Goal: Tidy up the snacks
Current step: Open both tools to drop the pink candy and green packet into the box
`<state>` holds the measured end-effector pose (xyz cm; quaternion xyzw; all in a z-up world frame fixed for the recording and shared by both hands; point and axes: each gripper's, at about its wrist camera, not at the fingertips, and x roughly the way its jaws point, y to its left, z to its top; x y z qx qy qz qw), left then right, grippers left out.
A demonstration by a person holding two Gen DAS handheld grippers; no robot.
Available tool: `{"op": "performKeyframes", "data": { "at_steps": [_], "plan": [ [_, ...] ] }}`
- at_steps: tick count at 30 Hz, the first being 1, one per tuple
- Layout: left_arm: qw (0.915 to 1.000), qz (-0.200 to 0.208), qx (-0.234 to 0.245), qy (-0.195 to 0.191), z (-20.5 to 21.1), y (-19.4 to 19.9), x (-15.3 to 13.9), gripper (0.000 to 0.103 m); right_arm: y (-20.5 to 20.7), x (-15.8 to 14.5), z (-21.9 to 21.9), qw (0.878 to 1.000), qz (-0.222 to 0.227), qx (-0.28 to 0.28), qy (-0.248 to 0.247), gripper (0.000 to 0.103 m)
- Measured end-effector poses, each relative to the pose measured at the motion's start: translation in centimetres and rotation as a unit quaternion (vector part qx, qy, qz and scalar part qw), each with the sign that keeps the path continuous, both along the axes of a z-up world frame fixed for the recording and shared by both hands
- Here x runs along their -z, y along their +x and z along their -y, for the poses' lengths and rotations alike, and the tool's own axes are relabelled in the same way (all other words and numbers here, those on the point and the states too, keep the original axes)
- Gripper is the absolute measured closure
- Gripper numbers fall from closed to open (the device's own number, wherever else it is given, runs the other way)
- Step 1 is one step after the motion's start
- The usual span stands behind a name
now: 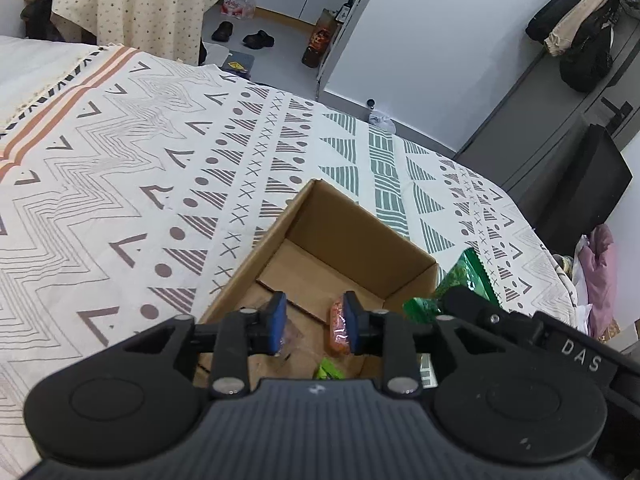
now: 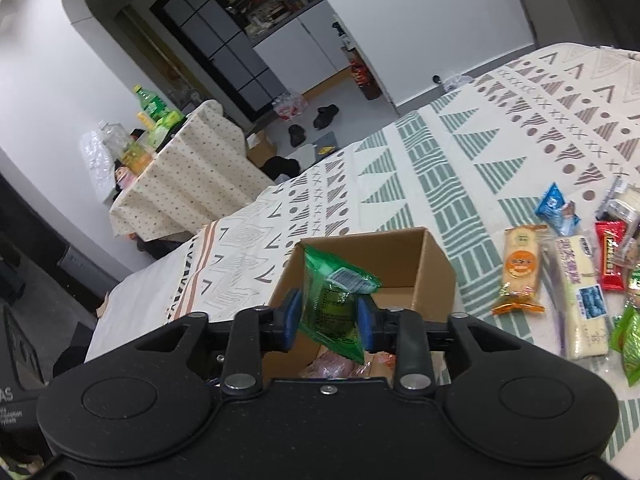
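the green snack packet (image 2: 334, 306) stands upright between the right tongs (image 2: 329, 320), directly over the open cardboard box (image 2: 434, 264) on the bed. those tongs are narrow, pads just loosening. the left tongs (image 1: 313, 325), narrow and empty, hang over the box beside an orange snack (image 1: 337, 330).

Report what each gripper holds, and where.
Left gripper: nothing, jaws open. Right gripper: green snack packet between the jaws at its lower half; whether they press it cannot be told.
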<state>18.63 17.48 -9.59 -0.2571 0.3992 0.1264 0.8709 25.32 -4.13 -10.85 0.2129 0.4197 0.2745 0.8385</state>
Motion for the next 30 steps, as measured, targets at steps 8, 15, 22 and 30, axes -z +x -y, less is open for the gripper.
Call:
{"op": "performKeyframes", "data": {
  "at_steps": [8,15,22,30],
  "plan": [
    [0.9998,-0.002,-0.006,0.021,1.4,-1.2,-1.0,0.028,-1.4,-0.4,3.4,1.000,0.000,0.018,-0.001,0.045],
    [0.9996,-0.005,-0.003,0.029,3.5,-2.1,-1.9,0.015,-2.7,-0.5,6.8,1.000,-0.002,0.029,-0.010,0.040],
    [0.9988,-0.020,0.012,0.043,6.2,-2.8,-2.6,0.013,-3.9,-0.8,9.8,0.999,0.000,0.037,-0.014,0.037],
    [0.9984,-0.020,0.010,0.052,8.7,-3.9,-3.7,0.008,-5.4,-2.0,12.7,0.998,0.020,0.048,-0.024,0.018]
  ]
}}
